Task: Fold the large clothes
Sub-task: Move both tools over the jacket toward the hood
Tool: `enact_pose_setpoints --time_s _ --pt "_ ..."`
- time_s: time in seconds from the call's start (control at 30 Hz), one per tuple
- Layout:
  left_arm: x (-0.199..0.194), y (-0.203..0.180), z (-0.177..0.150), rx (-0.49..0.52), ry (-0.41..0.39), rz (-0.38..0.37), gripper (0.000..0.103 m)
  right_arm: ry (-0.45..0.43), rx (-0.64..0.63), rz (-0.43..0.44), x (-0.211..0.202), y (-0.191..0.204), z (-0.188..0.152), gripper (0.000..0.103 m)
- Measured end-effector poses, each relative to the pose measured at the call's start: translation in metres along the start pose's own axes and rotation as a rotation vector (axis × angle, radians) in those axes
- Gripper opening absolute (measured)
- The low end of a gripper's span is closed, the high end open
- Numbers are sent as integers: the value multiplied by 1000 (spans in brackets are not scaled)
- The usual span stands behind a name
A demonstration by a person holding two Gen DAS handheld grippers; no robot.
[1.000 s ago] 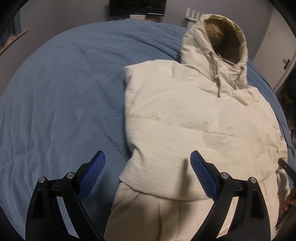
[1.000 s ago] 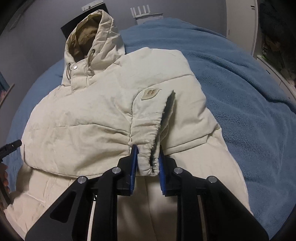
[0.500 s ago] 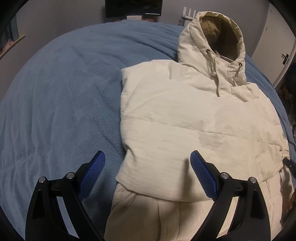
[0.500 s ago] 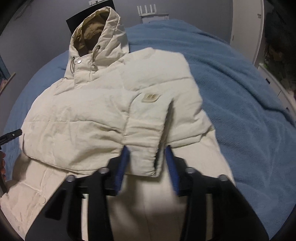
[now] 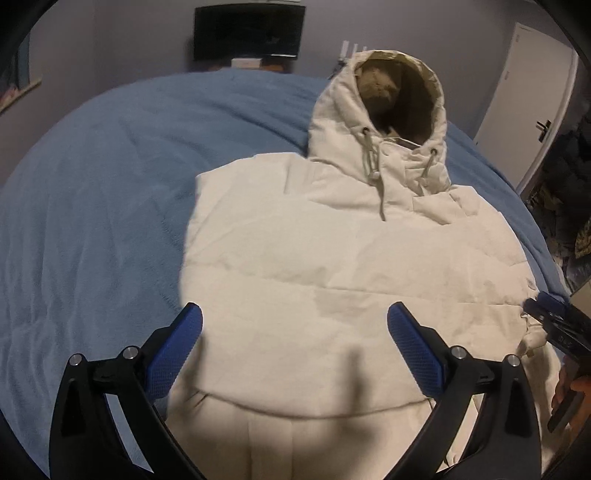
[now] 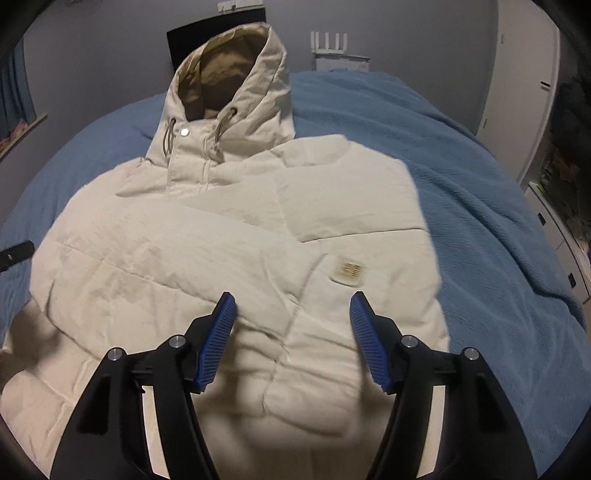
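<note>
Lying face up on the blue bed cover (image 5: 92, 229), the cream hooded jacket (image 5: 332, 266) has both sleeves folded in across its chest.

Left to right, in the left wrist view: the bed cover is bare from the far left edge to the jacket's straight left fold edge, giving wide open room on that side. The left claw (image 5: 294, 332) hangs released, jaws spread wide, nothing between them; its left pad sits over the fold edge, its right pad over the chest. The hood (image 5: 384, 122) stands upright at the far end, its drawcords hanging loose. The right claw (image 5: 550, 317) shows at the jacket's right edge.

In the right wrist view, the right claw (image 6: 293, 321) is released; its jaws have just been opening and the folded sleeve (image 6: 325, 325) lies beneath them, ungripped. A sewn patch (image 6: 348, 272) sits just beyond the right pad. Bare cover continues right of the jacket to the bed edge.

Beyond the bed: a dark screen (image 5: 249, 31), a white router (image 6: 328, 40), a door (image 5: 532, 96), white drawers (image 6: 569, 236).
</note>
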State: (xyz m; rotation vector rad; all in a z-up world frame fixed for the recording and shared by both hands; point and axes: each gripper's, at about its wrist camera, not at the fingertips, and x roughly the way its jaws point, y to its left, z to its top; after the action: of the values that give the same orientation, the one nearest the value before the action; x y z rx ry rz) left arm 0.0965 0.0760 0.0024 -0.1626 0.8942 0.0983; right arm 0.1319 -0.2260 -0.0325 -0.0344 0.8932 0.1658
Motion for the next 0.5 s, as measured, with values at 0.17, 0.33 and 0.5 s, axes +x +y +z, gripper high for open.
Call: enact_pose_setpoints --time_s 0.17,0.33,0.5 --pt "47 -8 -13 32 125 36 97 41 5 27 31 -2 -4 68" --pt "70 -15 -25 79 136 76 98 63 -4 45 45 -3 -8 72" --pt "46 -14 -14 85 76 139 96 92 7 94 32 -9 8 72"
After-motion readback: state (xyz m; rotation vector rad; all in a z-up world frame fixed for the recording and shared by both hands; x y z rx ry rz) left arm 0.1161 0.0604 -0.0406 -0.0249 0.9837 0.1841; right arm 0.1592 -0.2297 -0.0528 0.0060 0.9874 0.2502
